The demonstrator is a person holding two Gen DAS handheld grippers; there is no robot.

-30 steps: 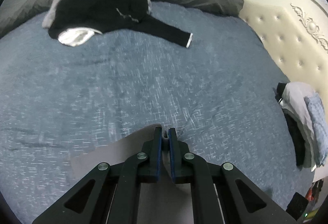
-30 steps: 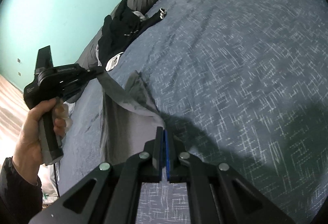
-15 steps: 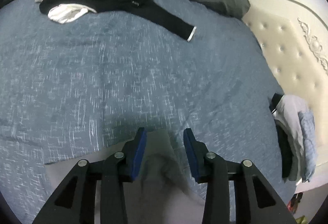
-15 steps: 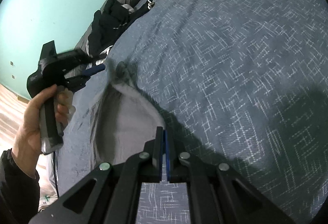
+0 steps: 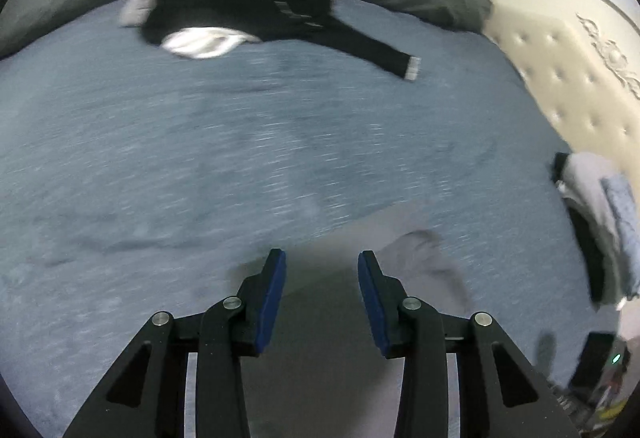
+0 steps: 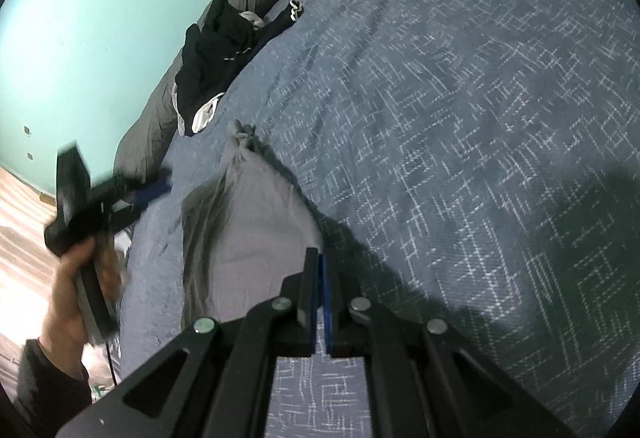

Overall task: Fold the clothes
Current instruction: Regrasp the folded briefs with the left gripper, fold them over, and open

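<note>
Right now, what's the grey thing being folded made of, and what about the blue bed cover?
The grey garment looks like soft, thin matte cloth, maybe cotton: it droops and wrinkles where the right gripper pinches it. The blue bed cover looks like thicker woven fabric, since pale threads show in a criss-cross pattern. The exact fibres can't be told.

Left gripper (image 5: 322,274): jaws spread wide apart, blue pads facing each other, nothing between them. In the right wrist view the same left gripper (image 6: 150,189) appears motion-blurred, gripped from below by the person's left hand (image 6: 76,290), whose fingers wrap the handle; a dark sleeve (image 6: 48,382) covers the wrist. Right gripper (image 6: 318,258): jaws pressed together, blue pads meeting with a corner of grey cloth (image 6: 256,213) at their tips.
</note>
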